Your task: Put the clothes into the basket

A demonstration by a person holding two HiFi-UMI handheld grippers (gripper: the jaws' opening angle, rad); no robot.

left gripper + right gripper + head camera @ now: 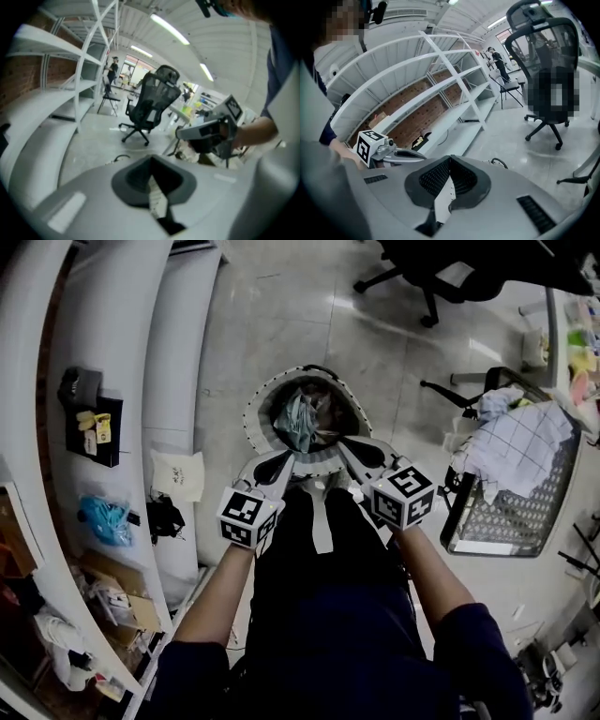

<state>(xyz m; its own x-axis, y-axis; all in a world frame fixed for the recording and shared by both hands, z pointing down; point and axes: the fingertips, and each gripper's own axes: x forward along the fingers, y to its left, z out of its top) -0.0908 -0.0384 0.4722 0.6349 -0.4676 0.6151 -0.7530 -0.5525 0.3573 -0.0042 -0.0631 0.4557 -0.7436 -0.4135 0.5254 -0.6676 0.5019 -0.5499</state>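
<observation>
The dark garment [302, 542] hangs in the air between the two grippers and drapes down toward the person, with a pale strip [322, 526] dangling at its middle. It is not in a basket yet. It sits just on the near side of the round laundry basket [251, 416], which stands on the floor [281, 306] straight ahead and already holds teal and grey clothes [298, 420]. The left gripper [279, 471] and the right gripper [356, 465] each have their fingers pressed fully together on the cloth. In each gripper view only a thin pale sliver shows in the seam.

The step in hand looks like the carry and drop. To do it well, both grips should hold firm until the bulk of the cloth is over the opening. The cloth should be high enough that its hanging tail clears the near rim rather than dragging on it, since a light basket could tip or slide if cloth snags there. Then lower it and open both sides together, so nothing trails outside.

Off to the right, a wire mesh basket [525, 517] holds a checked cloth [525, 442]. I cannot tell which basket is meant, but the round one is nearer.
</observation>
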